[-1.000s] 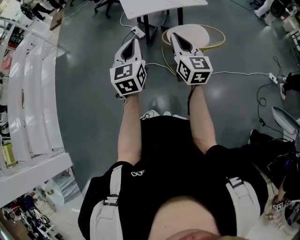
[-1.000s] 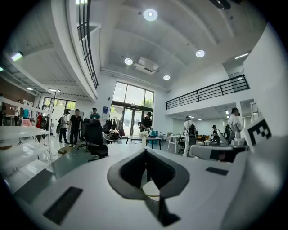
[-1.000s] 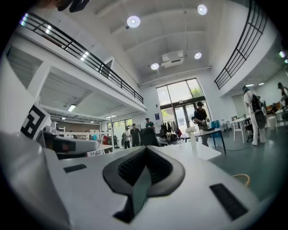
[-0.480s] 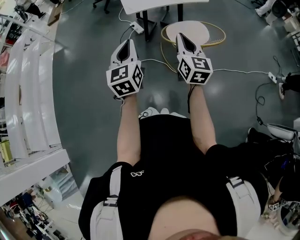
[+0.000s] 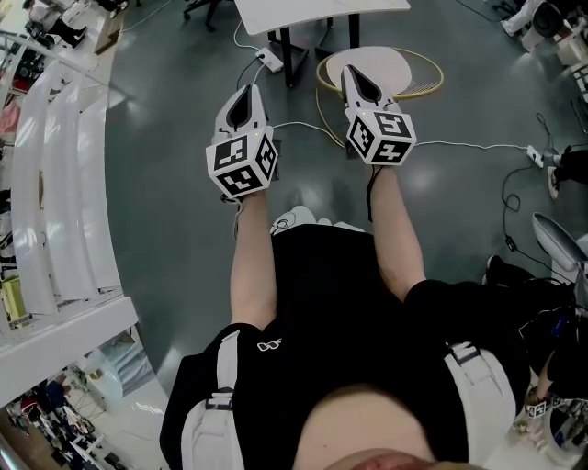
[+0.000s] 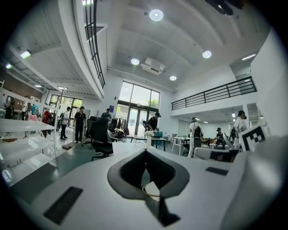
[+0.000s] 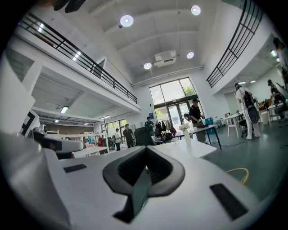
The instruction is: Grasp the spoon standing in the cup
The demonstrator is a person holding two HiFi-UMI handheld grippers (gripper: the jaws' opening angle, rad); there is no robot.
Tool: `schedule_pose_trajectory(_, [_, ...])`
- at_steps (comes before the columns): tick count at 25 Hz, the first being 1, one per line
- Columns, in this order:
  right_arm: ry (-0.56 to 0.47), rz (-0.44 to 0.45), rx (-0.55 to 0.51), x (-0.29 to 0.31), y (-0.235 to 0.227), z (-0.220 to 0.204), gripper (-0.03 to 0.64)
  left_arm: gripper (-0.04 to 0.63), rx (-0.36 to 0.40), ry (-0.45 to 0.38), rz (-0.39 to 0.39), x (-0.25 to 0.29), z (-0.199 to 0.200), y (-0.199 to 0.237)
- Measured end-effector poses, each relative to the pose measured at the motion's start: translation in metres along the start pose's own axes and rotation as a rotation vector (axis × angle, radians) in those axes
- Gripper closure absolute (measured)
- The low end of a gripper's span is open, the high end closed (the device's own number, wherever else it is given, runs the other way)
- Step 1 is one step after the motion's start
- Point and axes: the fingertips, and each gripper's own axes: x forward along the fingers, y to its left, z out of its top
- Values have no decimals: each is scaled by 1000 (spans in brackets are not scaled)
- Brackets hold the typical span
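Grey polished floor [image 5: 165, 138] lies under both hands. No cup or spoon shows in any view, so I can't say where they stand. The left white two-jaw tongs [image 5: 249, 89] and the right white two-jaw tongs [image 5: 348, 71] are each pressed together on nothing, held out level toward the white rectangular worktop [image 5: 312, 11]. I'd judge this the approach, hardly begun. The next move calls for finding the cup, then spreading one pair around the spoon's handle.
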Motion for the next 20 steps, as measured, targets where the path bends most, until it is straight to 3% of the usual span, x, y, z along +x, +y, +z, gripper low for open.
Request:
schedule_pose_trajectory(10, [-3,34,-21,38,16,-5,615,580,-21,2,34,19,1,32])
schedule_pose_trajectory(20, [-18,-41,-23,112,-12,-1,615,580,-46,19,-57,111,3,57])
